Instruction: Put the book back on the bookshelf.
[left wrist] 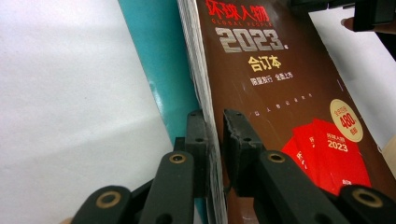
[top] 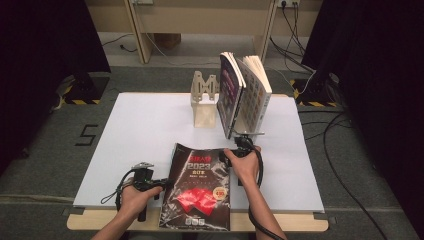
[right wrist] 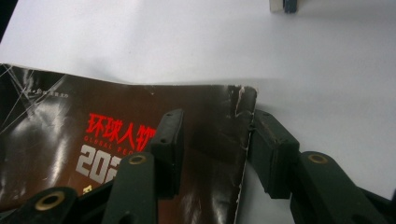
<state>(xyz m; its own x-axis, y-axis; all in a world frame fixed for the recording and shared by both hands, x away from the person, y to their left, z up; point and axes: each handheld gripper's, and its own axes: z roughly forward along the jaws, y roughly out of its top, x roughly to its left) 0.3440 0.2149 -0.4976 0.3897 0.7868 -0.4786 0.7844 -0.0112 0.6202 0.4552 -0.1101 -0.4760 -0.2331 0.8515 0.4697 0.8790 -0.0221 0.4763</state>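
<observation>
White board covers the worktop point(top: 145, 125), and the brown magazine point(top: 200, 187) lies at its near edge. Left gripper point(left wrist: 214, 126) pinches the magazine's page edge, probably to lift it. Right gripper point(right wrist: 212, 140) straddles the far right corner, jaws apart. Toward the far edge, a book rack point(top: 205, 100) holds upright books point(top: 244, 92).

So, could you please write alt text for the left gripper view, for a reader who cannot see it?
The left hand-held gripper clamps its two black jaws on the page edge of a thick dark brown magazine with red and silver "2023" cover lettering, lifting that edge off the white table. A teal back cover shows beneath.
</observation>
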